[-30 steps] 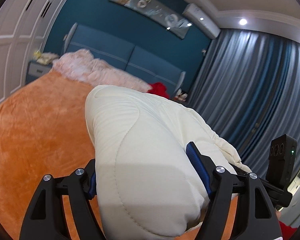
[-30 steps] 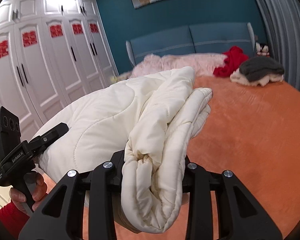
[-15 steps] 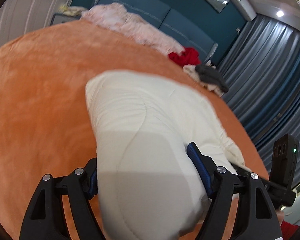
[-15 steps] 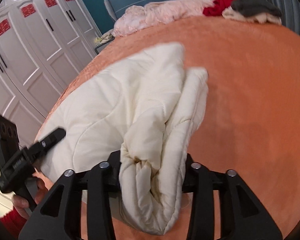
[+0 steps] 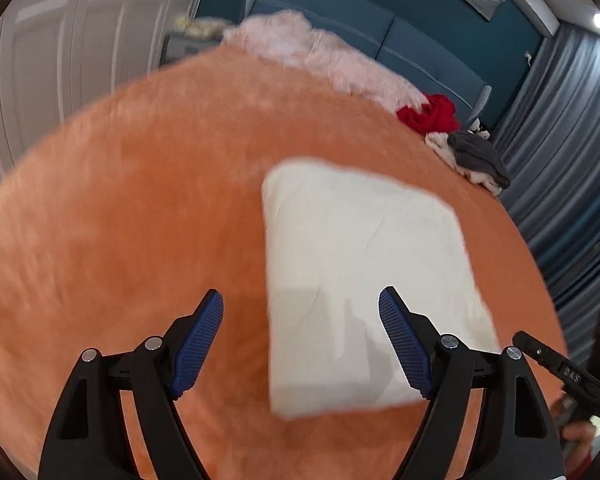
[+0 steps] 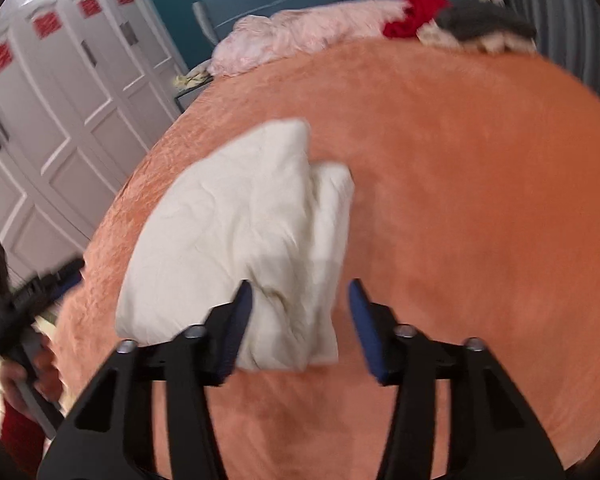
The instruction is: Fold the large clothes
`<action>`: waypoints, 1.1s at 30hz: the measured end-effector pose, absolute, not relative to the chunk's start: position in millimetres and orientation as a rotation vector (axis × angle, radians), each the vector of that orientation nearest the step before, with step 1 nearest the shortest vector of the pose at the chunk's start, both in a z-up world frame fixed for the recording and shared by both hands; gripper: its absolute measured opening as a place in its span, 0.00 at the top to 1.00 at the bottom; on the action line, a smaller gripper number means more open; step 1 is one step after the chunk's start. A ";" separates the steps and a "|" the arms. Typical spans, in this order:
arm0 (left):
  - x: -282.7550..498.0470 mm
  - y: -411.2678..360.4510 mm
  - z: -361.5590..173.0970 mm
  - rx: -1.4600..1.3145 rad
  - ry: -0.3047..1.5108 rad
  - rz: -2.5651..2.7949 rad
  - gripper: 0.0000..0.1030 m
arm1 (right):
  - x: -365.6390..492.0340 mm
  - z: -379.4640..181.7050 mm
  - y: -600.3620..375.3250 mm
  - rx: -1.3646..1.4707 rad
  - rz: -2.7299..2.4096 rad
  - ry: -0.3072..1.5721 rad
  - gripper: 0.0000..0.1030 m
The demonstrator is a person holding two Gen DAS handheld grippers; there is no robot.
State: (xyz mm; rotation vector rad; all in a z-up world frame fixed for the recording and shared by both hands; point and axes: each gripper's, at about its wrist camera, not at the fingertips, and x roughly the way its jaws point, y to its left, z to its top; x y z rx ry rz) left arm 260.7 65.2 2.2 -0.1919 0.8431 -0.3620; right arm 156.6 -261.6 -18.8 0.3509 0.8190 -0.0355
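Note:
A folded cream quilted garment lies flat on the orange bed cover. It also shows in the right wrist view, with its thick folded edge toward me. My left gripper is open and empty, just above the garment's near left corner. My right gripper is open and empty, its fingers spread on either side of the garment's near end without gripping it. The other gripper's handle shows at the edge of each view.
A pink fluffy blanket, a red garment and a grey and cream pile lie at the bed's head by the blue headboard. White wardrobe doors stand on the left, grey curtains on the right.
Both grippers have lowered the garment onto the bed, opened and let go of it. They have drawn back a little. The garment now lies flat.

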 end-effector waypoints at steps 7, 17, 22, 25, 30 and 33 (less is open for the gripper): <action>313.0 -17.0 30.8 -0.018 0.825 -0.339 0.81 | 245.0 18.5 -225.8 0.183 -0.023 0.779 0.87; 390.3 -58.7 -57.2 0.032 0.969 -0.253 0.97 | 337.9 -63.2 -237.2 0.204 -0.126 0.914 0.87; 398.2 -66.5 -84.8 0.047 0.949 -0.248 0.99 | 344.3 -103.0 -244.9 0.232 -0.138 0.922 0.91; 401.6 -70.0 -96.6 0.046 0.934 -0.241 1.00 | 345.5 -116.2 -251.7 0.278 -0.125 0.910 0.91; 405.8 -75.7 -108.4 0.051 0.917 -0.225 1.00 | 350.2 -127.6 -249.7 0.266 -0.132 0.894 0.92; 407.6 -78.5 -113.5 0.061 0.911 -0.212 1.00 | 352.1 -130.5 -248.2 0.257 -0.136 0.885 0.92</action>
